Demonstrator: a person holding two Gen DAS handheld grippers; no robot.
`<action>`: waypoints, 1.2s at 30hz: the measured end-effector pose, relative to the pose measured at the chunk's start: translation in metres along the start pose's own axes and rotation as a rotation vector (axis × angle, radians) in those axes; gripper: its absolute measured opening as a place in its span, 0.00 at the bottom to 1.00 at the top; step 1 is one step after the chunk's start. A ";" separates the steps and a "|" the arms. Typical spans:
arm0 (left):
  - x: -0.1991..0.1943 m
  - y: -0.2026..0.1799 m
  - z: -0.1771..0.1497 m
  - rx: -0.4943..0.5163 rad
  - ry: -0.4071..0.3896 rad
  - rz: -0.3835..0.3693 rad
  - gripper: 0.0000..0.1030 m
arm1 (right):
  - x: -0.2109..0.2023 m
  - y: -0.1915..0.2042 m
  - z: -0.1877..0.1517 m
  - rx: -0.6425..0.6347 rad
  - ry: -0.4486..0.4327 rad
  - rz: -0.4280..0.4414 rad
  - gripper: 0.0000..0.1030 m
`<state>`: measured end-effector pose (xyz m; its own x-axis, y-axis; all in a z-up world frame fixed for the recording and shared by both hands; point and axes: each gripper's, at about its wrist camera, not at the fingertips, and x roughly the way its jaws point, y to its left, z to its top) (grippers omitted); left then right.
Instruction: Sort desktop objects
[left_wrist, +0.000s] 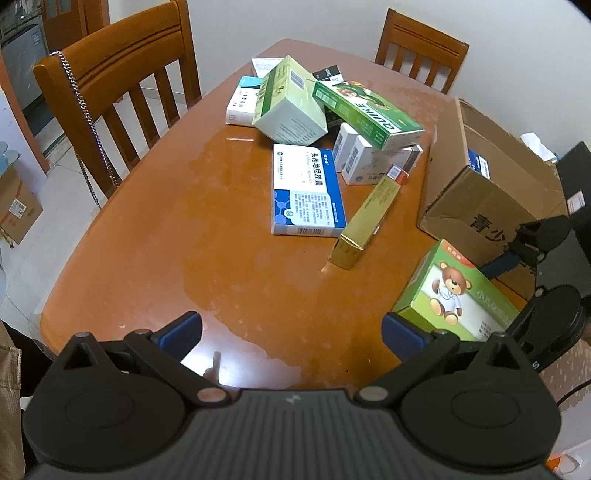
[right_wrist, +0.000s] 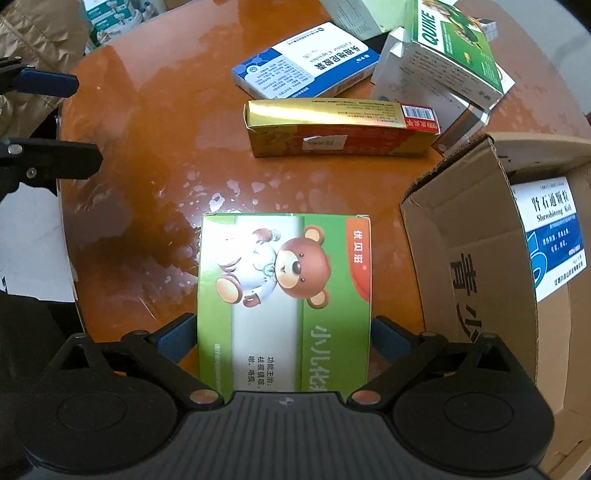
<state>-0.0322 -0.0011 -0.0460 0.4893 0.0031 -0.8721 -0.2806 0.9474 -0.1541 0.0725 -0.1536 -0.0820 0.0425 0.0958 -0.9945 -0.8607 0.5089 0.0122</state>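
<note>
the right gripper (right_wrist: 283, 341) points straight down at the wooden surface (right_wrist: 140, 155), with the green bear-print medicine box (right_wrist: 284, 291) lying flat between its blue fingers (right_wrist: 177, 338). the fingers stand spread wide on either side of the box; a thin gap shows at each side, so the pads are not pressing on it. the box rests on the surface just beside the open cardboard carton (right_wrist: 476, 258), which lies to its right in the right wrist view. inside the carton a blue-and-white medicine box (right_wrist: 550, 236) is visible.

beyond the bear-print box lies a gold and red carton (right_wrist: 343, 125), lengthwise across the view. behind it are a blue-and-white capsule box (right_wrist: 306, 61) lying flat and a green "quike" box (right_wrist: 454, 48) resting on top of white boxes (right_wrist: 399, 74).

the left gripper (left_wrist: 291, 332) is held above the near edge of the surface, angled downward, its fingers (left_wrist: 181, 330) spread apart with nothing between them. in the left wrist view the bear-print box (left_wrist: 458, 295) appears at lower right, touching the carton (left_wrist: 484, 192). the pile at the far side includes a pale green box (left_wrist: 290, 107) tilted on others. two wooden chairs (left_wrist: 118, 85) stand at the surface.
</note>
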 end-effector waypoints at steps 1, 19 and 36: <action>0.000 0.000 0.000 0.000 0.000 0.001 1.00 | 0.000 -0.001 -0.002 0.009 0.000 0.002 0.98; 0.001 0.002 0.002 0.021 0.006 -0.022 1.00 | 0.005 -0.002 -0.030 0.027 0.019 -0.013 0.93; 0.000 0.001 0.006 0.030 0.010 -0.025 1.00 | -0.028 -0.005 -0.032 0.098 -0.040 0.024 0.91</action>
<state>-0.0279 0.0018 -0.0436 0.4873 -0.0238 -0.8729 -0.2433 0.9563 -0.1619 0.0593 -0.1862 -0.0581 0.0448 0.1421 -0.9888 -0.8082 0.5870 0.0477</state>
